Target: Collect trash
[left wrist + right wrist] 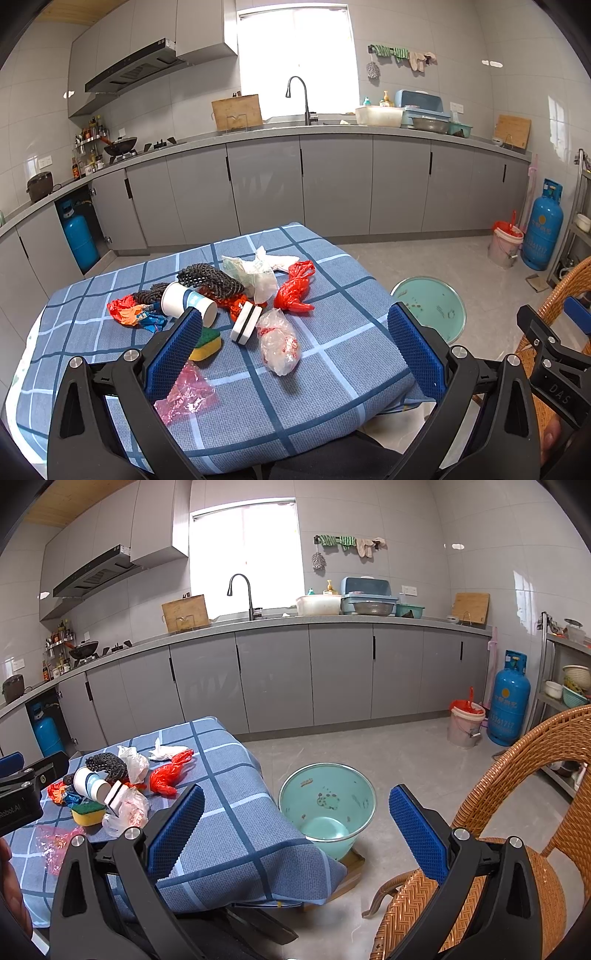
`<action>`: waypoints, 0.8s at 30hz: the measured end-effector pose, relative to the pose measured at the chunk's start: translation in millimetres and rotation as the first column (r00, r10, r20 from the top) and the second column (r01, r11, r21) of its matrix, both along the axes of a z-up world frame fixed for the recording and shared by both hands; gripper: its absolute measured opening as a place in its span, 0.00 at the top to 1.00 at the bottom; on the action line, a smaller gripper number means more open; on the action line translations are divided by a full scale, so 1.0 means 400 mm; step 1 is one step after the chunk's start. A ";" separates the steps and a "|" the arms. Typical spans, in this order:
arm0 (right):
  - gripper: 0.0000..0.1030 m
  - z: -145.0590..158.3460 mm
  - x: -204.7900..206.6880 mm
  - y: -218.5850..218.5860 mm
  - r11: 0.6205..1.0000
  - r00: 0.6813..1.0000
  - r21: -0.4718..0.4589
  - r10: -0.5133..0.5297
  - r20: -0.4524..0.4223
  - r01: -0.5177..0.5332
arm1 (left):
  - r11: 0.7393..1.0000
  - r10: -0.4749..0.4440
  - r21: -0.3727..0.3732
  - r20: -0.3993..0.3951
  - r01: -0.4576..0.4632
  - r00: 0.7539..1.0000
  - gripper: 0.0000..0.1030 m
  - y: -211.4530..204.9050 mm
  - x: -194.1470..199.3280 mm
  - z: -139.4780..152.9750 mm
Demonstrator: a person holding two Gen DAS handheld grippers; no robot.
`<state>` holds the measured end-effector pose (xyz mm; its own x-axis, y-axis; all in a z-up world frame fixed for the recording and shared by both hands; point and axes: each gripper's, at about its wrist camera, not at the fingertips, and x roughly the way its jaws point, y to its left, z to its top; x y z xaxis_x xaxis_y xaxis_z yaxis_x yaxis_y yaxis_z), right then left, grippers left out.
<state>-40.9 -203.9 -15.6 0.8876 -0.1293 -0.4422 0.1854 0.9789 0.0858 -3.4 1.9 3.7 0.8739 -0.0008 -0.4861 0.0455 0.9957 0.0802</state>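
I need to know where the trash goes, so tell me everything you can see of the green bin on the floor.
The pale green round bin stands upright and open on the grey floor, just off the right edge of the blue checked tablecloth. It looks like plastic with a thin metallic rim. Its inner wall carries dark specks and stains; no trash shows inside. Its base appears to rest on a flat brown cardboard piece. Neither gripper touches it.

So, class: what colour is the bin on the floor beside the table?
Pale green bin, clearest in the right wrist view.
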 end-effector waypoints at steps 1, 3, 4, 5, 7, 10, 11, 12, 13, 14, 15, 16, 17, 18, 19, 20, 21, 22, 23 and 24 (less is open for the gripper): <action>0.04 0.000 0.000 0.001 1.000 1.000 0.000 0.001 -0.001 -0.001 | 1.000 0.000 0.000 0.001 0.000 1.000 0.04 0.000 0.000 0.000; 0.04 -0.002 0.000 0.003 1.000 1.000 0.001 0.001 -0.001 -0.001 | 1.000 0.000 0.000 0.002 0.000 1.000 0.04 0.000 0.000 -0.001; 0.04 -0.001 0.000 0.002 1.000 1.000 0.001 0.001 -0.001 -0.001 | 1.000 0.000 0.000 0.000 0.000 1.000 0.04 0.000 0.000 0.000; 0.04 -0.001 0.000 0.002 1.000 1.000 0.001 0.001 -0.001 -0.001 | 1.000 0.000 0.000 0.000 0.000 1.000 0.04 0.000 -0.001 0.000; 0.04 -0.002 0.000 0.002 1.000 1.000 0.002 0.002 -0.002 -0.002 | 1.000 0.000 0.000 0.001 0.000 1.000 0.04 0.000 -0.001 0.000; 0.04 -0.005 0.001 0.006 1.000 1.000 0.003 0.005 -0.005 -0.005 | 1.000 0.000 0.000 0.001 0.000 1.000 0.04 0.000 -0.001 0.000; 0.04 -0.005 0.001 0.006 1.000 1.000 0.004 0.006 -0.005 -0.006 | 1.000 0.000 0.000 0.001 0.000 1.000 0.04 0.000 -0.001 0.000; 0.04 -0.005 0.002 0.007 1.000 1.000 0.005 0.007 -0.006 -0.007 | 1.000 0.000 0.000 0.001 0.000 1.000 0.04 0.000 -0.001 0.000; 0.04 -0.005 0.002 0.007 1.000 1.000 0.004 0.007 -0.006 -0.007 | 1.000 0.000 0.001 0.002 0.000 1.000 0.04 0.000 -0.001 0.000; 0.04 -0.005 0.002 0.006 1.000 1.000 0.005 0.007 -0.005 -0.007 | 1.000 0.000 0.001 0.003 0.000 1.000 0.04 0.000 -0.002 0.000; 0.04 -0.005 0.002 0.007 1.000 1.000 0.003 0.008 -0.005 -0.008 | 1.000 0.000 0.000 0.003 0.000 1.000 0.04 0.000 -0.002 0.000; 0.04 -0.005 0.002 0.007 1.000 1.000 0.002 0.006 -0.005 -0.006 | 1.000 0.000 0.000 0.002 0.000 1.000 0.04 0.001 -0.001 0.002; 0.04 -0.006 0.002 0.009 1.000 1.000 0.001 0.005 -0.005 -0.005 | 1.000 0.000 0.000 0.002 0.000 1.000 0.04 0.001 -0.001 0.002; 0.04 -0.006 0.003 0.007 1.000 1.000 0.003 0.006 -0.006 -0.006 | 1.000 0.000 0.000 0.002 0.000 1.000 0.04 0.001 -0.001 0.002; 0.04 -0.006 0.003 0.008 1.000 1.000 0.005 0.006 -0.007 -0.006 | 1.000 0.001 0.000 0.002 -0.001 1.000 0.04 0.001 -0.001 0.002; 0.04 -0.006 0.003 0.008 1.000 1.000 0.005 0.006 -0.007 -0.006 | 1.000 0.000 0.000 0.003 0.000 1.000 0.04 0.001 -0.001 0.002; 0.04 -0.004 0.005 0.004 1.000 1.000 0.005 0.006 -0.007 -0.006 | 1.000 0.000 0.000 0.003 0.000 1.000 0.04 0.001 -0.002 0.002; 0.04 -0.004 0.005 0.004 1.000 1.000 0.005 0.007 -0.008 -0.007 | 1.000 0.000 0.001 0.003 0.000 1.000 0.04 0.001 -0.002 0.002; 0.04 -0.003 0.007 0.003 1.000 1.000 0.004 0.007 -0.008 -0.007 | 1.000 0.001 0.001 0.003 -0.001 1.000 0.04 0.001 -0.002 0.002; 0.04 -0.003 0.007 0.003 1.000 1.000 0.005 0.008 -0.008 -0.008 | 1.000 0.001 0.000 0.003 -0.001 1.000 0.04 0.002 -0.002 0.002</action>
<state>-38.0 -202.9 -16.9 0.8851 -0.1199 -0.4497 0.1778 0.9801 0.0888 -4.1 2.6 4.4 0.8753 0.0000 -0.4836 0.0445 0.9958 0.0805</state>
